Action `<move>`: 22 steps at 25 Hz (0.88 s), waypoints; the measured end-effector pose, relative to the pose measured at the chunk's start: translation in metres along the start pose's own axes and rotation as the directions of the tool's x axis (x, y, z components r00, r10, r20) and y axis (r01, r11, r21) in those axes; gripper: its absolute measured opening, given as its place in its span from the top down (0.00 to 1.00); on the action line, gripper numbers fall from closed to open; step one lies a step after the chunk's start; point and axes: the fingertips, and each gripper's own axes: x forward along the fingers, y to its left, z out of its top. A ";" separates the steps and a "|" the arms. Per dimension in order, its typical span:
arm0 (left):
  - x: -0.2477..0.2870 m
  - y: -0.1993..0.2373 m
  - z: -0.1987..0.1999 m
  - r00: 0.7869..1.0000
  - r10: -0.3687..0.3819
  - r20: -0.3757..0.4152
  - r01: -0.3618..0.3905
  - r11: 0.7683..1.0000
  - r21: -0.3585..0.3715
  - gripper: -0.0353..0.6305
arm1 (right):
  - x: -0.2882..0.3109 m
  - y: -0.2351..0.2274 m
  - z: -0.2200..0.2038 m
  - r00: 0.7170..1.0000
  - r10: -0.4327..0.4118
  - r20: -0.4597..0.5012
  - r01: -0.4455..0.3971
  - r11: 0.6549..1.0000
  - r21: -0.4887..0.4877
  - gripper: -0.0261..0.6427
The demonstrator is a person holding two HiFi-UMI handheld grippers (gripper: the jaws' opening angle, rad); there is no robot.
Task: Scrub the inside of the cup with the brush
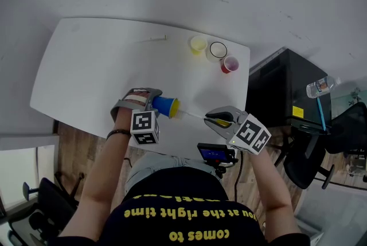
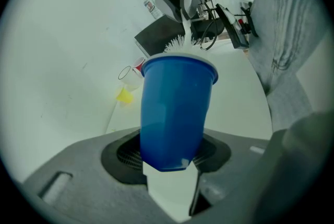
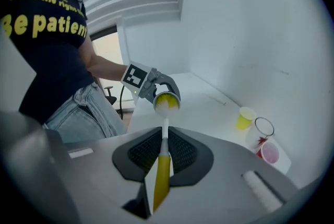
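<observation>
The blue cup (image 1: 164, 105) lies on its side in my left gripper (image 1: 150, 102), whose jaws are shut on its body above the white table (image 1: 86, 67) near the front edge. Up close, the cup (image 2: 175, 113) points its white-rimmed mouth away from my left gripper (image 2: 169, 157). My right gripper (image 1: 221, 120) is shut on the yellow handle of the brush (image 1: 219, 121). Its thin white shaft reaches left to the cup's mouth. White bristles (image 2: 180, 44) show at the rim. Along my right gripper (image 3: 162, 152), the brush (image 3: 162, 176) ends with its head inside the cup (image 3: 167, 102).
A yellow cup (image 1: 198, 44), a clear glass (image 1: 217, 50) and a red cup (image 1: 230, 64) stand at the table's far right. A thin white stick (image 1: 150, 39) lies near the far edge. A black cabinet (image 1: 281, 87) stands right of the table. A small device (image 1: 213, 153) sits by the person's waist.
</observation>
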 end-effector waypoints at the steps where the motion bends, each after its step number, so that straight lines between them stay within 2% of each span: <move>1: 0.001 -0.002 0.000 1.000 -0.016 0.002 0.016 1.000 -0.014 0.61 | 0.000 0.001 0.002 1.000 -0.016 -0.007 0.016 0.998 -0.053 0.90; 3: 0.001 -0.004 0.000 0.999 -0.044 0.008 0.044 0.998 -0.033 0.60 | -0.001 0.004 0.005 0.998 -0.052 -0.026 0.047 0.985 -0.166 0.90; 6: 0.004 -0.011 -0.001 0.996 -0.088 0.014 0.089 0.994 -0.063 0.61 | -0.002 0.006 0.011 0.993 -0.103 -0.049 0.083 0.945 -0.316 0.90; 11: 0.009 -0.027 0.001 0.984 -0.174 0.039 0.178 0.975 -0.130 0.60 | -0.005 0.014 0.016 0.986 -0.151 -0.073 0.091 0.845 -0.527 0.90; 14: 0.013 -0.034 0.001 0.976 -0.212 0.038 0.216 0.966 -0.145 0.61 | -0.004 0.022 0.021 0.986 -0.150 -0.078 0.075 0.798 -0.598 0.90; 16: 0.014 -0.035 0.000 0.976 -0.213 0.031 0.216 0.966 -0.141 0.61 | -0.003 0.023 0.020 0.987 -0.139 -0.081 0.065 0.805 -0.590 0.90; 19: 0.011 -0.031 -0.001 0.984 -0.177 0.020 0.178 0.977 -0.118 0.60 | -0.002 0.017 0.015 0.990 -0.118 -0.076 0.063 0.856 -0.513 0.90; 22: 0.009 -0.023 0.000 0.994 -0.110 0.010 0.110 0.991 -0.080 0.60 | -0.002 0.011 0.009 0.990 -0.110 -0.087 0.062 0.901 -0.430 0.90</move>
